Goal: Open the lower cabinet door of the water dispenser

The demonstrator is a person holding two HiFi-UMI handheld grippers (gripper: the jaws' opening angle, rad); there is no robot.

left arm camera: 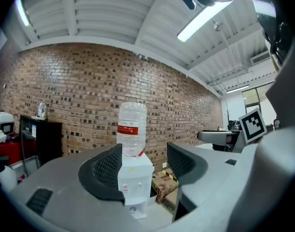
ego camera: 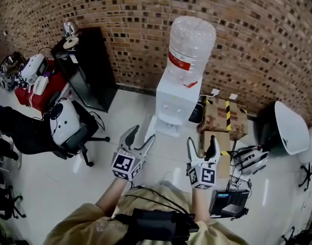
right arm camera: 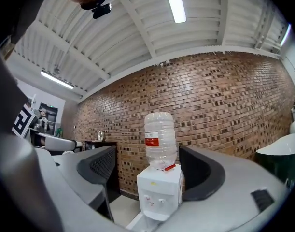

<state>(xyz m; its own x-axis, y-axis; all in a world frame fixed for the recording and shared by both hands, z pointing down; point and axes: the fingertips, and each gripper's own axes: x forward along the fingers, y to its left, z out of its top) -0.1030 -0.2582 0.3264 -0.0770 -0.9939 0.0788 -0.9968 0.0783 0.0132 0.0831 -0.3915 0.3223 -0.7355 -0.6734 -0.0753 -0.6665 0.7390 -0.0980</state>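
Note:
The white water dispenser (ego camera: pixel 173 102) stands against the brick wall with a clear bottle (ego camera: pixel 191 45) with a red label on top. At its foot a white panel (ego camera: pixel 151 126) angles out toward me; it looks like the lower door standing ajar. My left gripper (ego camera: pixel 142 133) and right gripper (ego camera: pixel 202 141) are held side by side in front of it, well short of it, both open and empty. In the left gripper view the dispenser (left arm camera: pixel 135 175) shows between the open jaws of the left gripper (left arm camera: pixel 137 168). The right gripper (right arm camera: pixel 149 170) frames the dispenser (right arm camera: pixel 159 192) the same way.
A black cabinet (ego camera: pixel 87 68) stands left of the dispenser. An office chair (ego camera: pixel 64 129) sits at the left, with red boxes (ego camera: pixel 41 91) behind it. Cardboard boxes with hazard tape (ego camera: pixel 222 117) lie right of the dispenser, then a white chair (ego camera: pixel 291 127). A device with cables (ego camera: pixel 230 203) lies by my right side.

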